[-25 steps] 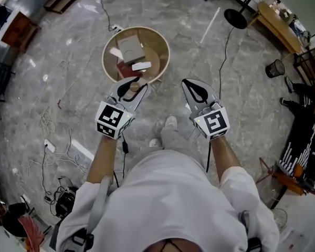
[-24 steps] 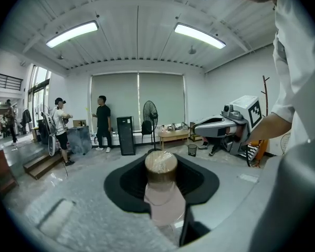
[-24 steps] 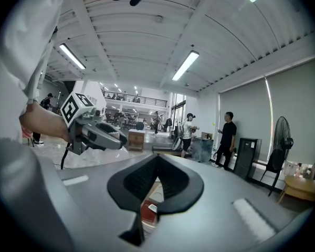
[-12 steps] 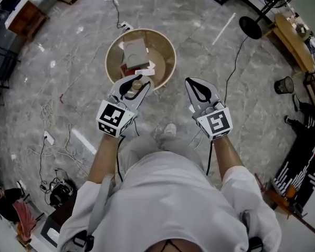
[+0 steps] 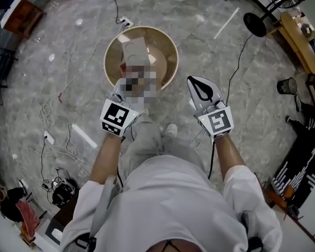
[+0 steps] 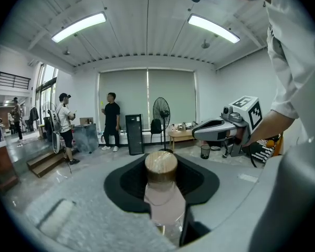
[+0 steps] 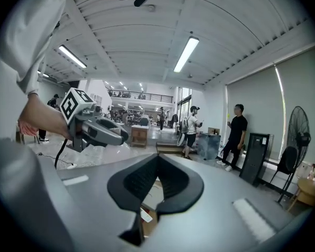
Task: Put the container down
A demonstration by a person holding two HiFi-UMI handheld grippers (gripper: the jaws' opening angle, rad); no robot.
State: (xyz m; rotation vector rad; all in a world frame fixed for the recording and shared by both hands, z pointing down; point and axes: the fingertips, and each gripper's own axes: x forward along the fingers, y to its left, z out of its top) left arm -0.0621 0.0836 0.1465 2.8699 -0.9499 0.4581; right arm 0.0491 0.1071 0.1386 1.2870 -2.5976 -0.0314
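My left gripper (image 6: 161, 160) is shut on the container (image 6: 165, 203), a small clear jar with a round tan lid (image 6: 161, 163) that stands between the black pads. In the head view the left gripper's marker cube (image 5: 117, 118) shows, but a mosaic patch hides its tips and the jar; they hang over the near rim of a round tan tub (image 5: 170, 51) on the floor. My right gripper (image 5: 198, 82) hangs to the right of the tub. Its jaws meet at the tips (image 7: 157, 159) with nothing held.
Inside the tub lies a white box (image 5: 136, 49) with other small items. Cables (image 5: 50, 119) trail over the grey marble floor at the left. A standing fan (image 5: 257, 21), a wooden table (image 5: 296, 33) and a black bin (image 5: 287, 85) stand at the right. People stand in the background (image 6: 111, 121).
The person has stepped a little closer to the tub, one leg swinging forward under the left gripper. Both grippers keep their places and their jaw states.
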